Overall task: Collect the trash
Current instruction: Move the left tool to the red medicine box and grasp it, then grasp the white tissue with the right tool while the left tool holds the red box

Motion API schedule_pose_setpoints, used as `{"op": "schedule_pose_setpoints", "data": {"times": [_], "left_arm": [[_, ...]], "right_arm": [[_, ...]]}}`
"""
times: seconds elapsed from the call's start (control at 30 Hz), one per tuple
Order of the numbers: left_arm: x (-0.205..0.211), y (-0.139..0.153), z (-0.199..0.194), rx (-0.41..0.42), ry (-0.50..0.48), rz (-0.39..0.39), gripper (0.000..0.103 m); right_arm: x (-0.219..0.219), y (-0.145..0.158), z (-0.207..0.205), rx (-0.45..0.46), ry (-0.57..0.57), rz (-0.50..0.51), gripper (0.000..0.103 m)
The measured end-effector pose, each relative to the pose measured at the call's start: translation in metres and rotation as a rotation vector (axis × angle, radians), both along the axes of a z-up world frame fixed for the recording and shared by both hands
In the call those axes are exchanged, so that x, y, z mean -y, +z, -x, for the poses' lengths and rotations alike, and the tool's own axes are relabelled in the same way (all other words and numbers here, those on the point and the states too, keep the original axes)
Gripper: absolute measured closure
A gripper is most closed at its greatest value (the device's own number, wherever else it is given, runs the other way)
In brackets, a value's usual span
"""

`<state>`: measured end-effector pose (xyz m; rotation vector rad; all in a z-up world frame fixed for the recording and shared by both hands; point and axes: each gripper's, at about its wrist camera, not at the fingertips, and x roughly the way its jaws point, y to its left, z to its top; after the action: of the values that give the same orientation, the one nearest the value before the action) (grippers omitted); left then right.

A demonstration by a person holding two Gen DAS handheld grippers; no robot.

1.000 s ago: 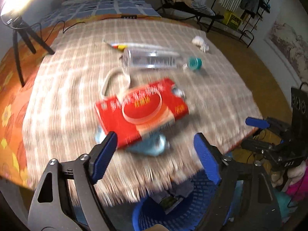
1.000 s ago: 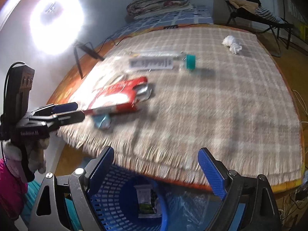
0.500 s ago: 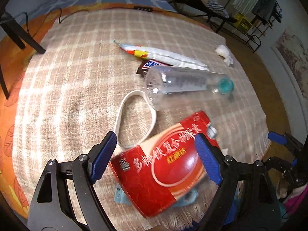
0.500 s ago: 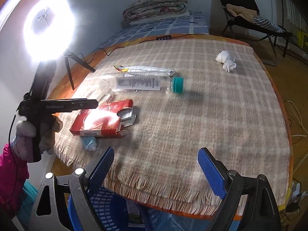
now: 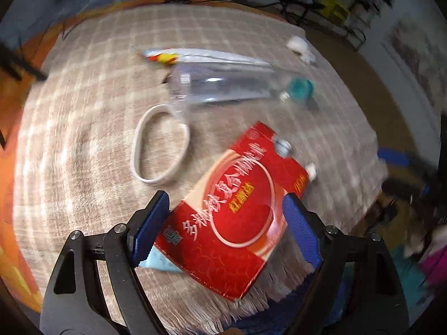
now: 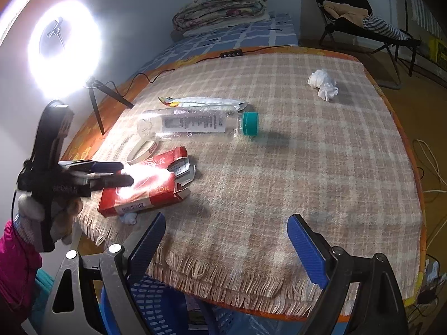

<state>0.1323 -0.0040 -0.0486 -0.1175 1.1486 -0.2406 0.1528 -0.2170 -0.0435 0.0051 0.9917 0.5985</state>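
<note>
A red carton (image 5: 237, 217) (image 6: 145, 187) lies at the near edge of the checked tablecloth (image 6: 307, 150). My left gripper (image 5: 226, 229) is open, its blue fingers either side of the carton's near end, which rests on a pale blue scrap (image 5: 159, 262). In the right wrist view the left gripper (image 6: 111, 173) hovers over the carton. A clear bottle with a teal cap (image 5: 240, 89) (image 6: 195, 124), a white band (image 5: 160, 145), a snack wrapper (image 5: 201, 55) (image 6: 201, 101) and a crumpled tissue (image 6: 322, 83) (image 5: 301, 47) lie on the cloth. My right gripper (image 6: 226, 245) is open and empty above the front fringe.
A blue basket (image 6: 156, 304) stands on the floor below the table's front edge. A ring light on a tripod (image 6: 64, 55) stands at the table's left. A folding chair (image 6: 363, 22) and a bed with folded quilts (image 6: 223, 5) lie beyond.
My left gripper has moved forward and down so its fingers now flank the red carton. My right gripper has risen, showing more table and less basket.
</note>
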Motion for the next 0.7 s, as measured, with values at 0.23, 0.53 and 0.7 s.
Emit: {"op": "schedule_pose_setpoints", "data": {"times": [0.23,0.53,0.7], "left_arm": [[0.038,-0.005,0.0,0.027,-0.102,-0.152,0.017],[0.048,-0.009,-0.014,0.035,-0.1,-0.175,0.015],[0.057,-0.011,-0.017,0.043,-0.128,-0.198,0.011]], "right_arm": [[0.007,0.002,-0.027,0.01,-0.039,0.01,0.012],[0.023,-0.003,-0.095,0.034,-0.139,0.063,0.012],[0.031,-0.006,-0.142,0.049,-0.197,0.075,0.012]]}}
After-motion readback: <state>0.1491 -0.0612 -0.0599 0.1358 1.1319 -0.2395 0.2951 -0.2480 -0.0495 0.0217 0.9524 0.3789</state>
